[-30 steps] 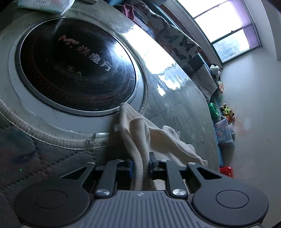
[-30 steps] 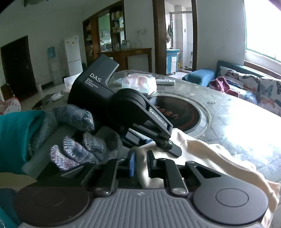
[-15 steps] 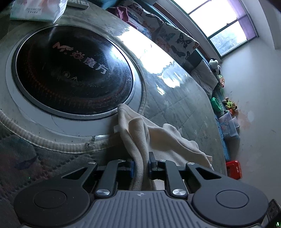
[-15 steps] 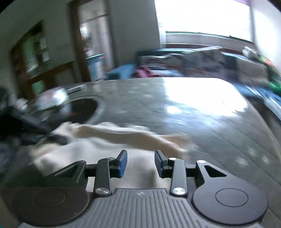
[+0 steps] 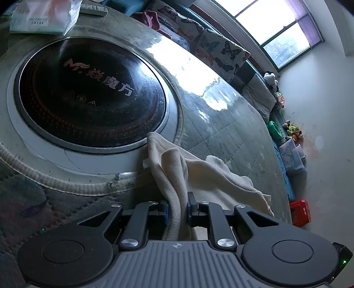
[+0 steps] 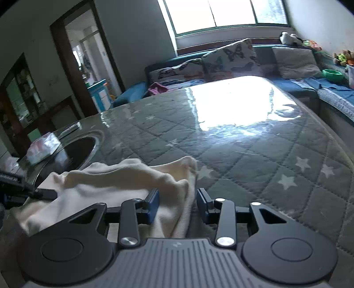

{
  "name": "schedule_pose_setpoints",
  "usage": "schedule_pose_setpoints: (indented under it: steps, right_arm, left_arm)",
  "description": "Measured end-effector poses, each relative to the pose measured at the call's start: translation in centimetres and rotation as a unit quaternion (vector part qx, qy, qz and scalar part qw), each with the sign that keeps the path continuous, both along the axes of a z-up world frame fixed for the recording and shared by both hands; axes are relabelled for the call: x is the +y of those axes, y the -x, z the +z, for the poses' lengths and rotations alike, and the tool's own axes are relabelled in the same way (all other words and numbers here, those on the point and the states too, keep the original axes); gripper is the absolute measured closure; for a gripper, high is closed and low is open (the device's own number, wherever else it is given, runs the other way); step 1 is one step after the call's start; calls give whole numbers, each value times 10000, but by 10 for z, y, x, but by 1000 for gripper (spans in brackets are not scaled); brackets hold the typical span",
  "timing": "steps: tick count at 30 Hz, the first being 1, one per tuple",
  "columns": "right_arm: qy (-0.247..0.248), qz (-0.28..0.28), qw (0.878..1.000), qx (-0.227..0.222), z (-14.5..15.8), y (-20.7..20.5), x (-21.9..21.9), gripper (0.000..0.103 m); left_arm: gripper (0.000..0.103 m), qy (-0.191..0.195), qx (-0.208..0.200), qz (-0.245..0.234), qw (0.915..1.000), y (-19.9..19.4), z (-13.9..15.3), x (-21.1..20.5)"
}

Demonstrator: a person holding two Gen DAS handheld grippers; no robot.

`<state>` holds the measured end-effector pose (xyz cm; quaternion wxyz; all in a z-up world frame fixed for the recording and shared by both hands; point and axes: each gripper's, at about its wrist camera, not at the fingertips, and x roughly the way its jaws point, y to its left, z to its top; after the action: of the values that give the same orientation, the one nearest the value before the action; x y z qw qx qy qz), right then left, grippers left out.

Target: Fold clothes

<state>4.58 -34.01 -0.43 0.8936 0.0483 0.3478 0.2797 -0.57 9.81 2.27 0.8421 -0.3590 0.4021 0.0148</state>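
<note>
A cream cloth (image 5: 199,175) lies bunched on the quilted table cover, close to the rim of the black cooktop. My left gripper (image 5: 177,209) is shut on a fold of it, which runs up between the two blue pads. In the right wrist view the same cream cloth (image 6: 124,179) spreads left of centre. My right gripper (image 6: 178,205) is open, with the cloth's right edge hanging loosely between its fingers. At the left edge of that view a dark finger (image 6: 28,192) of the other gripper rests on the cloth.
A round black cooktop (image 5: 88,93) is set into the table. A tissue pack (image 5: 44,17) and a remote (image 5: 93,7) lie beyond it. The grey starred table cover (image 6: 254,150) stretches right. A sofa with butterfly cushions (image 6: 227,59) lines the far wall.
My right gripper let go of the cloth, opened, and swung right from facing the left gripper and gloved hand to the cloth's right edge. The left gripper kept its hold and barely moved.
</note>
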Motion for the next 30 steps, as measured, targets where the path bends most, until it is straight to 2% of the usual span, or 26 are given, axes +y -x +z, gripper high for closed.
schedule_pose_setpoints:
  steps: [2, 5, 13, 18, 25, 30]
  right_arm:
    - [-73, 56, 9999, 49, 1, 0, 1, 80]
    - [-248, 41, 9996, 108, 1, 1, 3, 92]
    - [-403, -22, 9990, -192, 23, 14, -5, 94]
    - [-394, -130, 9981, -466, 40, 19, -12, 94]
    - [-237, -502, 9958, -728, 58, 17, -36, 97]
    - [-91, -798, 9944, -692, 55, 14, -55, 97]
  left_arm:
    - [87, -65, -7, -19, 10000, 0, 1, -2]
    - [87, -202, 0, -59, 9998, -2, 3, -5]
    - [88, -737, -297, -383, 9961, -11, 27, -24]
    - [89, -940, -459, -636, 9925, -23, 40, -46]
    - [89, -1070, -621, -1009, 9872, -48, 50, -89]
    - [89, -1095, -622, -1211, 9846, -58, 47, -116]
